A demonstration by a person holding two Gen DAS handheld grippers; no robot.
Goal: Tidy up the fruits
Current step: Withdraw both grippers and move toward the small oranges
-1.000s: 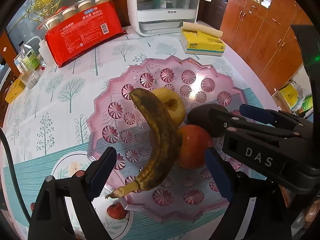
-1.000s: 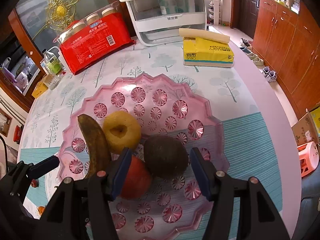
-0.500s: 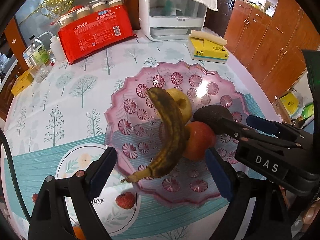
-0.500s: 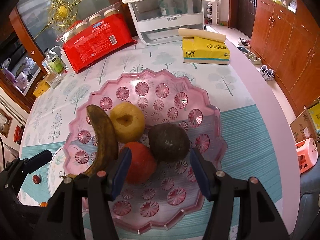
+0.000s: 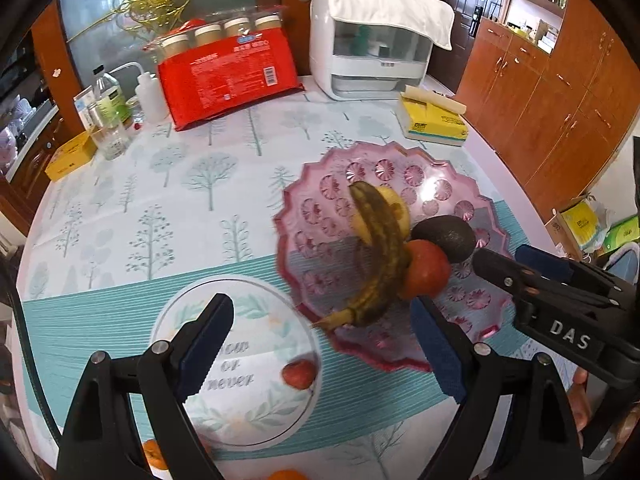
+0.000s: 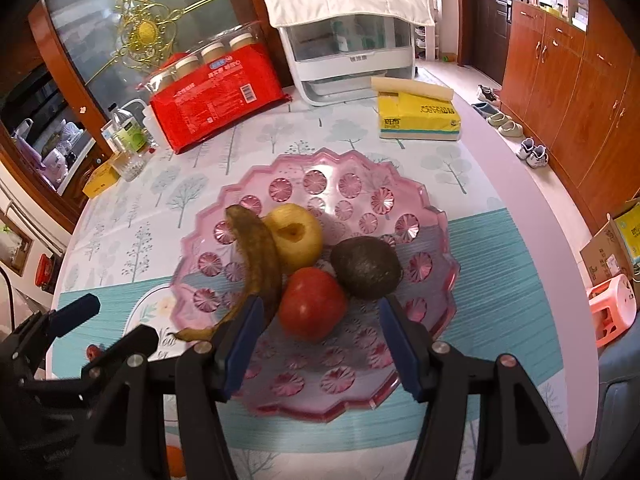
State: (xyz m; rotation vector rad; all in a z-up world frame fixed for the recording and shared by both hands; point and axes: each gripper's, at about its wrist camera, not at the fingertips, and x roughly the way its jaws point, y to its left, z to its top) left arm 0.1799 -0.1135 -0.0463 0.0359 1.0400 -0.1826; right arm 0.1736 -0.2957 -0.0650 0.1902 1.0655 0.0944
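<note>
The banana [image 5: 380,256] lay in the pink tray [image 5: 320,184], long axis running from its dark tip at the far side down to the stem at the near rim, draped against the yellow apple [image 5: 396,208]. The left gripper [image 5: 324,352] hung tilted down above the tablecloth [image 5: 160,200], jaws wide and empty. In the right wrist view, the right gripper [image 6: 318,348] hovered released over the tray's near edge, the red apple [image 6: 312,308] and avocado [image 6: 366,268] just beyond, the tissue box [image 6: 418,118] well behind.

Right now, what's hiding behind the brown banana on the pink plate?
Behind the banana sits a yellow apple, partly covered by it. Whatever lies under the banana on the pink plate cannot be seen.
</note>
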